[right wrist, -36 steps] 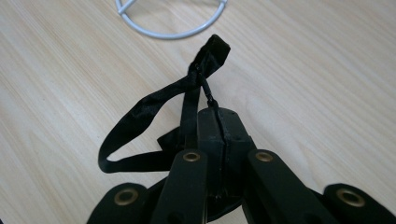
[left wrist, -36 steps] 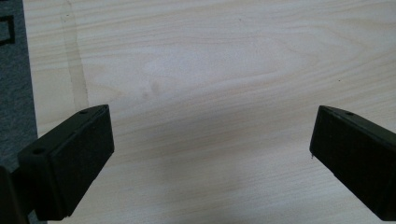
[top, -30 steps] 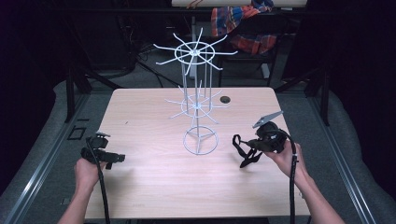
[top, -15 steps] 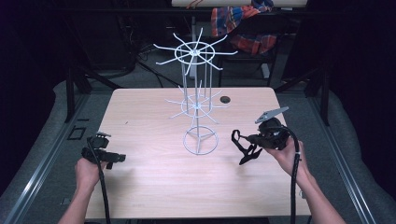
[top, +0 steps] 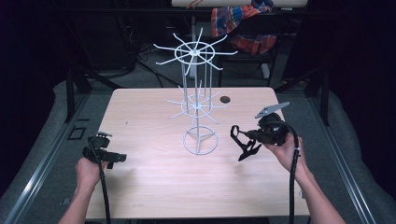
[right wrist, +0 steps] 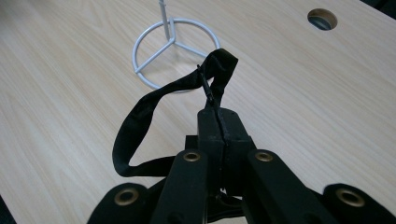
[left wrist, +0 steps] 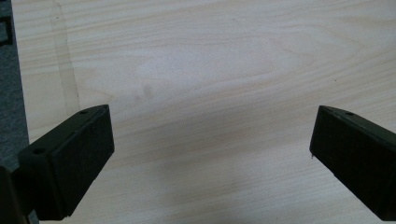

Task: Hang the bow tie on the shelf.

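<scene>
A white wire rack (top: 196, 95) with two tiers of spokes stands on its ring base (right wrist: 175, 51) near the middle of the wooden table (top: 154, 186). My right gripper (top: 248, 138) is held above the table to the right of the base, shut on a black strap (right wrist: 154, 109) that loops out from its closed jaws and hangs down. My left gripper (top: 119, 157) rests low at the table's left edge, jaws wide apart over bare wood (left wrist: 210, 93), with nothing between them.
A round cable hole (top: 225, 99) sits in the table's far right part, also seen as the hole (right wrist: 322, 18) beyond the rack base. Dark floor and a chair with plaid cloth (top: 238, 23) lie behind the table.
My right gripper with the strap has shifted slightly left and down toward the rack base. The left gripper has stayed put.
</scene>
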`<state>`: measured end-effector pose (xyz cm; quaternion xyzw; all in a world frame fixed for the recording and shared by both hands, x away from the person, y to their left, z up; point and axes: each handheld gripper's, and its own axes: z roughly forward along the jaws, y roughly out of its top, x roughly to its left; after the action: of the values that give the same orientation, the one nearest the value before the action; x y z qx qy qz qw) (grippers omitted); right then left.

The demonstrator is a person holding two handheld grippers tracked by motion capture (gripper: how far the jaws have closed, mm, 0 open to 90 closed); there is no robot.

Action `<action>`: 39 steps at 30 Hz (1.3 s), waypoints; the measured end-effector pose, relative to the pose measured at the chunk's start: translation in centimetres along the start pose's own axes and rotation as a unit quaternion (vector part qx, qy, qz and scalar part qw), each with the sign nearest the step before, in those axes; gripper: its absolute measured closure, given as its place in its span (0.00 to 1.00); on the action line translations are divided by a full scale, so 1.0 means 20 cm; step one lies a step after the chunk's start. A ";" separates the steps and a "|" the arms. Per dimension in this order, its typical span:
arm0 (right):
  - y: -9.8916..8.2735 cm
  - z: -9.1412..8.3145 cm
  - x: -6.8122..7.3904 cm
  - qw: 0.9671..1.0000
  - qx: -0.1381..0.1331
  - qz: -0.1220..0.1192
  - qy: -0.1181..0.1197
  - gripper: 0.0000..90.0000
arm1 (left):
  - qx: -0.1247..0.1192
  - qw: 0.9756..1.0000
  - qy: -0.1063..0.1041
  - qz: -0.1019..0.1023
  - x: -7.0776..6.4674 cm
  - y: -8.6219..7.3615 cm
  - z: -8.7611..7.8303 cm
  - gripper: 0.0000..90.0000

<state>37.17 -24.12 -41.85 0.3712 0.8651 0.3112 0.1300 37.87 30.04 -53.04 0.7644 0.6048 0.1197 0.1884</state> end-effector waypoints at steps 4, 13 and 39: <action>0.02 0.01 -0.01 1.000 -0.005 0.001 -0.001 0.99 | -0.001 1.000 -0.001 0.000 0.00 0.00 0.00 0.00; 0.06 0.00 -0.03 1.000 -0.014 0.006 -0.004 0.99 | 0.001 1.000 -0.003 0.004 0.00 0.00 0.00 0.00; 0.17 -0.05 -0.08 0.998 -0.056 0.020 -0.013 0.99 | 0.003 1.000 -0.003 0.005 0.00 0.00 0.01 0.00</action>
<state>39.74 -23.96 -38.86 0.3848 0.8367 0.3571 0.1561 37.98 30.00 -53.22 0.7682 0.6009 0.1164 0.1876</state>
